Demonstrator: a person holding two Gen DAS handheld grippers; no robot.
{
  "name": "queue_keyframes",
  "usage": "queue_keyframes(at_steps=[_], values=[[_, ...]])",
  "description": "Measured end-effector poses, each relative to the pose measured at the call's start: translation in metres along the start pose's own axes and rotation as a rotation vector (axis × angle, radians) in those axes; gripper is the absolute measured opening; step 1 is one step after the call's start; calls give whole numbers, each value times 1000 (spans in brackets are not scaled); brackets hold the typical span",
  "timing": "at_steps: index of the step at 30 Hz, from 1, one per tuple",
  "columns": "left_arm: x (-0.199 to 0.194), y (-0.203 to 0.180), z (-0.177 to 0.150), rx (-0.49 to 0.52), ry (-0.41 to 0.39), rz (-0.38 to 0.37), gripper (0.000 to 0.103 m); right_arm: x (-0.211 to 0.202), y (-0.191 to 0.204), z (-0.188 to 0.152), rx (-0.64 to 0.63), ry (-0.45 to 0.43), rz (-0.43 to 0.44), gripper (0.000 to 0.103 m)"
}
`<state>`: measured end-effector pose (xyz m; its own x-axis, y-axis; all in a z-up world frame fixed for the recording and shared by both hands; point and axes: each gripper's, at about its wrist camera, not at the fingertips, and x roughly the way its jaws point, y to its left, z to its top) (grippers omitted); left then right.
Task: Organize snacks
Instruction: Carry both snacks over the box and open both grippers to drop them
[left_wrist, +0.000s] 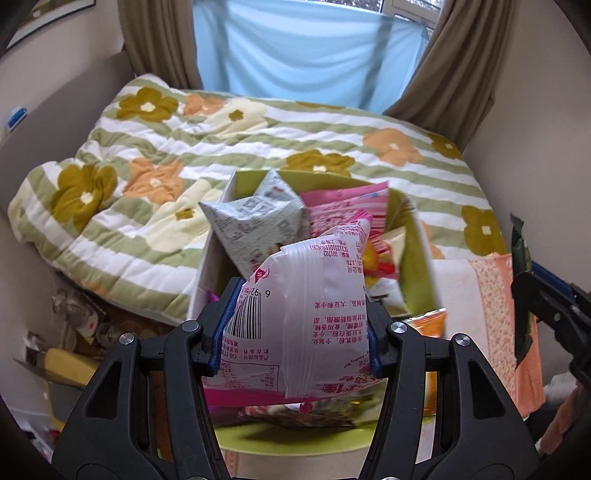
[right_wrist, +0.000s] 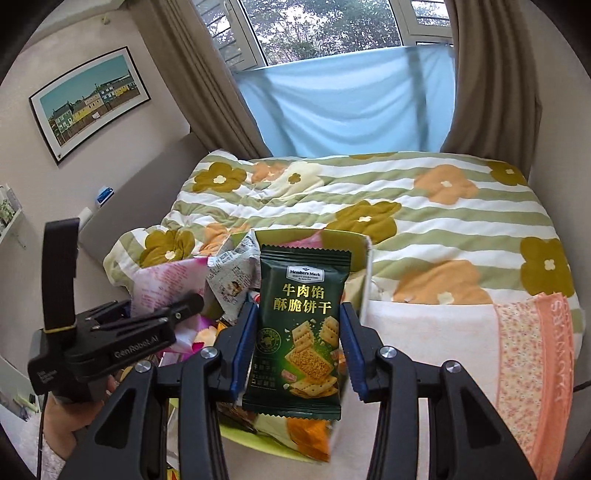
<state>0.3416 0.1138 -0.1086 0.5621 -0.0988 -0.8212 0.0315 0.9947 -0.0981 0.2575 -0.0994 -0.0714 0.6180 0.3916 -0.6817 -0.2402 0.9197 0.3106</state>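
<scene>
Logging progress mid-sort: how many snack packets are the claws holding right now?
2: a pink-and-white packet in the left claw, a dark green cracker packet in the right claw. More packets remain in the box.

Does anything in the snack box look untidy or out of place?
Yes. The box is overfull: a grey packet and a pink packet stick up past its rim, tilted.

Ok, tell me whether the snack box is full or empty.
Full. The box is heaped with packets rising above its rim, while each gripper holds one more above it: a pink packet and a green cracker packet.
</scene>
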Motion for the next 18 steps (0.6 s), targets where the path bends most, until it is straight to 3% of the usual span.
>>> queue_keyframes(at_steps=[4, 6, 7, 8, 9, 12, 18], values=[[27, 14, 6, 40, 49, -34, 52, 20, 15, 3, 22, 17, -34, 40], [36, 14, 9, 74, 55, -32, 59, 26, 17, 2, 35, 25, -53, 40], [38, 15, 10, 83, 54, -26, 75, 30, 18, 1, 49, 33, -65, 40], [38, 15, 10, 88, 47, -17, 98, 34, 17, 0, 62, 40, -74, 40], [36, 17, 9, 92, 36, -15, 103, 35, 17, -1, 70, 44, -80, 40], [33, 20, 7, 101, 35, -54, 103, 41, 17, -4, 94, 60, -105, 40], [18, 17, -7, 130, 13, -60, 103, 51, 8, -8, 93, 84, -125, 40]])
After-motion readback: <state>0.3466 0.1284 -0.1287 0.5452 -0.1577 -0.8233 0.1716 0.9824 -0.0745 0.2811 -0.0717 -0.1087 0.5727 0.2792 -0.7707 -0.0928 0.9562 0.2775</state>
